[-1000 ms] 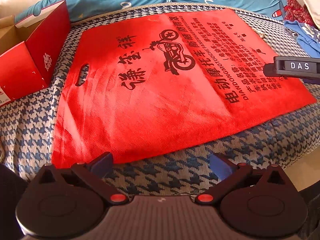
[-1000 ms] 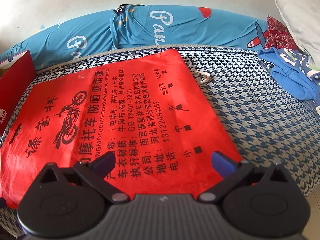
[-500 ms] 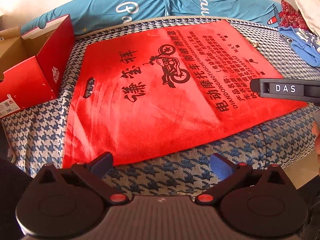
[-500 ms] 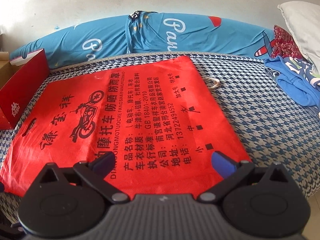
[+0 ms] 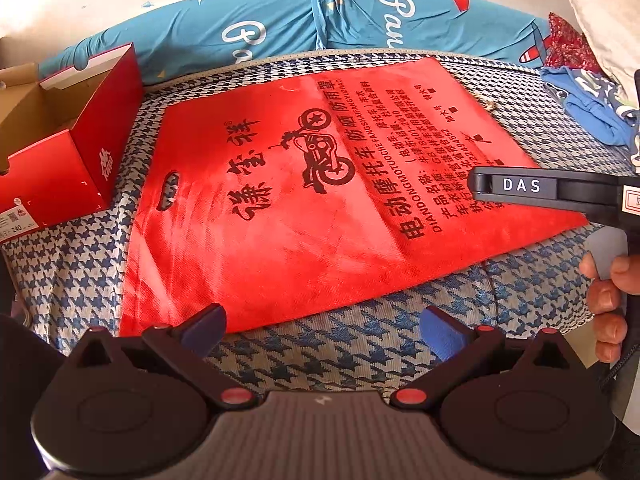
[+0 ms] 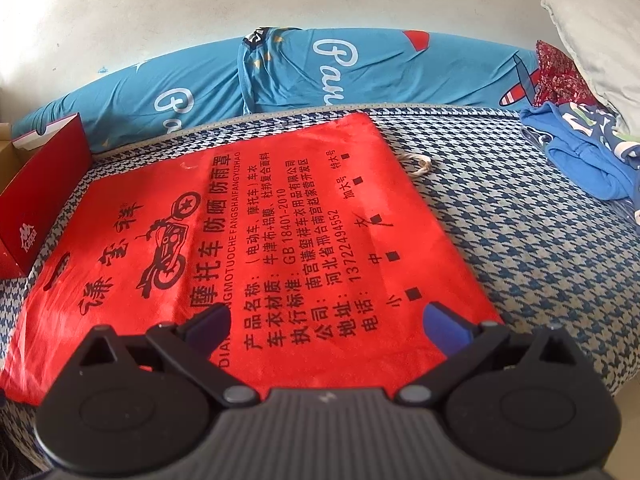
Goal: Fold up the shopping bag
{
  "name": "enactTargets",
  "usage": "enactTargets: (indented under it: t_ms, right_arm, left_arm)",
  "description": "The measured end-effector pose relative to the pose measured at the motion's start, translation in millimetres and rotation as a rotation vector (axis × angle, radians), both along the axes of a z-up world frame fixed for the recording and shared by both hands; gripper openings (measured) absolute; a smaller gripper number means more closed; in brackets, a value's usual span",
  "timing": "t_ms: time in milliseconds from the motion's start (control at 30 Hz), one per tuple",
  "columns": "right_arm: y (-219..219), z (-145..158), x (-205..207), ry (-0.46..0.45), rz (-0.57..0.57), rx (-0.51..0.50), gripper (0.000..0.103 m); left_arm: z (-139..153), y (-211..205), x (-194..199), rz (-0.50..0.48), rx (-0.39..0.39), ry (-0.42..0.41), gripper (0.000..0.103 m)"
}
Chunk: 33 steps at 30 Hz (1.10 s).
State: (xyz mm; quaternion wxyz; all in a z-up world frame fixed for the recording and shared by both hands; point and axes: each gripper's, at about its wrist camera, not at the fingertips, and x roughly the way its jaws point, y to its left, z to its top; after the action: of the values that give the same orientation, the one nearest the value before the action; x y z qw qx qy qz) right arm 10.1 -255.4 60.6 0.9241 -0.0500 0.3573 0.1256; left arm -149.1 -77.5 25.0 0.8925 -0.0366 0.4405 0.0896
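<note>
Lying flat and unfolded, the red shopping bag [image 5: 304,216] covered most of the houndstooth bed [image 5: 344,352], its printed face up and its handle cut-out [image 5: 168,190] toward the bed's left edge. At that left edge an open red shoebox [image 5: 60,148] sat just beside the bag. The left tool [image 5: 322,330] hovered off the bed's near edge with its blue pads spread wide, holding nothing, close to the bag's near-left corner. Further right, the right tool [image 6: 326,320] hung above the bag's near-right corner, pads likewise spread and empty; in the left view its black body reached in from the right with a hand [image 5: 610,300] gripping it. Along the bed's far edge ran a blue printed bolster [image 6: 320,76], and at the far-right corner lay blue clothing [image 6: 584,144] and a pale pillow [image 6: 596,28].

No fold looked started, so the risks were probably those of the first pinch. The fabric looked thin and limp: a pad could catch only the top layer, letting the bag open instead of folding. It could also grab the bed cover underneath and drag it along. If the two tools lifted unevenly, the crease would likely run crooked. A sweep toward the left edge might snag on the shoebox.
</note>
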Motion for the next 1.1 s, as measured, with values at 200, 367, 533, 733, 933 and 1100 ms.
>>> enactTargets:
  t_ms: [200,367,533,733,933,1100]
  right_arm:
    - [-2,-2,1,0.009,-0.010,0.010,0.103]
    - [-3,-2,0,0.010,-0.014,0.015,0.103]
    - [-4,-2,-1,0.006,-0.015,0.012,0.103]
    - [-3,-3,-4,0.007,-0.005,0.013,0.103]
    - [-1,-5,-5,0.016,0.003,0.008,0.103]
    - [0,-8,-7,0.025,-0.001,0.003,0.103]
  left_arm:
    - [-2,-2,-2,-0.003,-0.009,0.008,0.103]
    - [-2,1,-3,0.007,-0.015,0.006,0.103]
    - [-3,3,-2,0.017,-0.001,0.002,0.103]
    - [-2,19,0,0.072,0.027,-0.006,0.103]
    - [-5,40,-1,0.143,-0.052,0.002,0.103]
    - [-8,33,-2,0.113,-0.054,0.008,0.103]
